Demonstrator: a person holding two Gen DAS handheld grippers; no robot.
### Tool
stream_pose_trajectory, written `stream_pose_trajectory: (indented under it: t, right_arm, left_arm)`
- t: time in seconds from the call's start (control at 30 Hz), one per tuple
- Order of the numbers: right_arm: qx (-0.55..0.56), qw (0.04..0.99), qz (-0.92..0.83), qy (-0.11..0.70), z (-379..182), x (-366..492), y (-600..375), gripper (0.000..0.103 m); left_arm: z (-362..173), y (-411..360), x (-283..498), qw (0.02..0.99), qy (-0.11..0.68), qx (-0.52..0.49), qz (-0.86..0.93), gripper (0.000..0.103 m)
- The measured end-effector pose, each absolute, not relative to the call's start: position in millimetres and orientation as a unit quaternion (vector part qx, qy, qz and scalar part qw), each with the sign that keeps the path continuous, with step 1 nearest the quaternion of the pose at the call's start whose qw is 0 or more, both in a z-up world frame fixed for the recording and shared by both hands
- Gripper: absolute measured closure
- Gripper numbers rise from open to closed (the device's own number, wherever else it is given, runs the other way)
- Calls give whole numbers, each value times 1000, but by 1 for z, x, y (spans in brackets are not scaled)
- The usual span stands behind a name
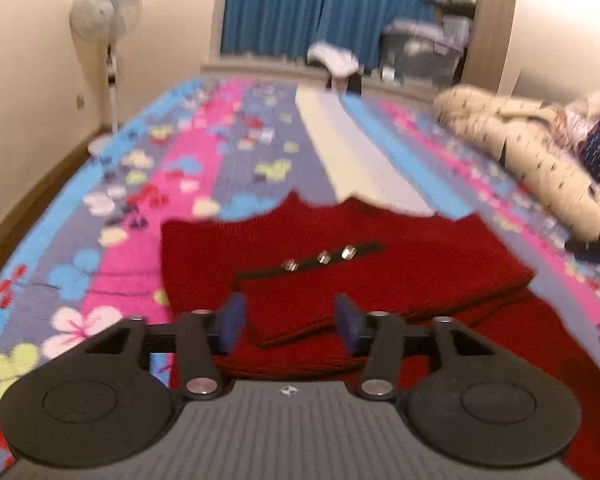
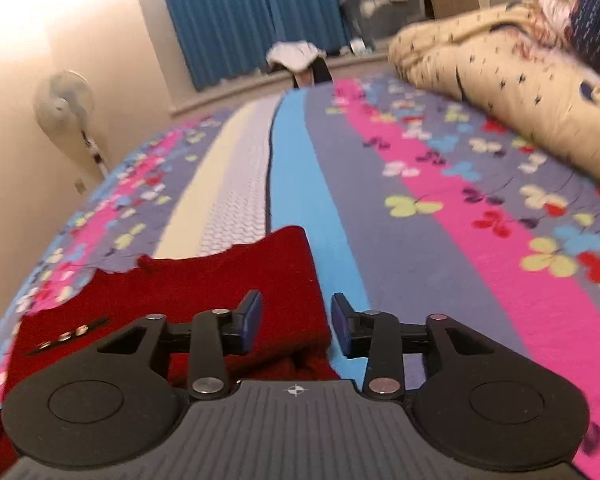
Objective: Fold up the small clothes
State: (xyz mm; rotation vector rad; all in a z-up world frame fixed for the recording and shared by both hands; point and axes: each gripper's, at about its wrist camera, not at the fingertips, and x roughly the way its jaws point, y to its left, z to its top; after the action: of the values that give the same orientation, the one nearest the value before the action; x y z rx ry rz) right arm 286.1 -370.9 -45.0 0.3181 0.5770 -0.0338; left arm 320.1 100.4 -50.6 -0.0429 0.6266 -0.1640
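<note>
Red knitted garment, partly folded, lies flat on the near part of the bed, over a quilt striped in pink, blue, grey and cream with a flower print. A dark strap with three silver buttons crosses its top layer, and a folded edge sits close in front of the left claw. At far left a white standing fan is against the wall, with blue curtains behind the bed's far end and a clear storage box to their right. A cream patterned duvet is bunched on the right side of the bed.

The left claw hangs over the garment with its blue pads apart and nothing between them. In the right wrist view, the right claw is also partly open and empty, poised above the garment's right edge, where red cloth meets the quilt's blue stripe.
</note>
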Motion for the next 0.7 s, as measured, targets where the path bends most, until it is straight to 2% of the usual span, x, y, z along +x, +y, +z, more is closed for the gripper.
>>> stream_pose_trajectory:
  t: [0.1,0.23,0.27,0.33,0.57,0.7]
  right_arm:
    - [157,951,-12,266,-35,243,-370,55]
    - [168,955,-5,243,-21,189,-374,52]
    - [169,957,-3,235,-17,175,-375,51]
    - [161,960,3,227,-11,150,-376,48]
    - [102,973,16,209,-8,74,-374,48]
    - [57,967,18,249,-27,55,-368,46]
  left_arm:
    - [-32,100,279,952,294,-3,-86,39]
    - [-18,103,211,955,284,0,-82,16]
    - [-17,105,191,956,284,1,-76,14]
    - [-22,109,155,955,289,5,-63,14]
    - [-41,117,86,950,310,-14,-17,14]
    - [-42,116,63,949,314,-7,-19,14]
